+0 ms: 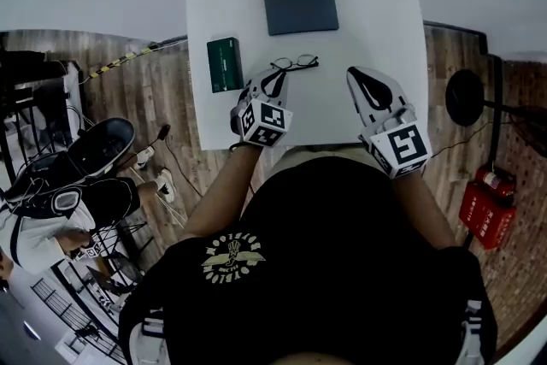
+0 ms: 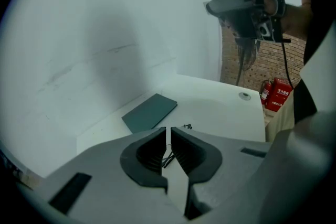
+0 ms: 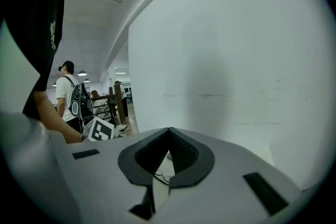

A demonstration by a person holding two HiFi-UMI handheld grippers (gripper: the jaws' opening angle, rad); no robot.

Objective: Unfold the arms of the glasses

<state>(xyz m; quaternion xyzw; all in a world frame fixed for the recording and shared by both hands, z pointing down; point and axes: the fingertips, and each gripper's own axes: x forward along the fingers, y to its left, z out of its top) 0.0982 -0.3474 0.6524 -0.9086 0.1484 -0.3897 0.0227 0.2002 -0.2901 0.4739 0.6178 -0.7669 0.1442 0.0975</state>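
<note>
While both pairs of jaws are pressed together on nothing, the left gripper [image 1: 278, 78] is nearer the glasses [image 1: 295, 62] than the right gripper [image 1: 357, 74]. Glasses lie on the table [image 1: 376, 21] just beyond the left tips, long axis left-right.

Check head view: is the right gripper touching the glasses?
No, the right gripper is off to the right of the glasses, with bare table between them.
</note>
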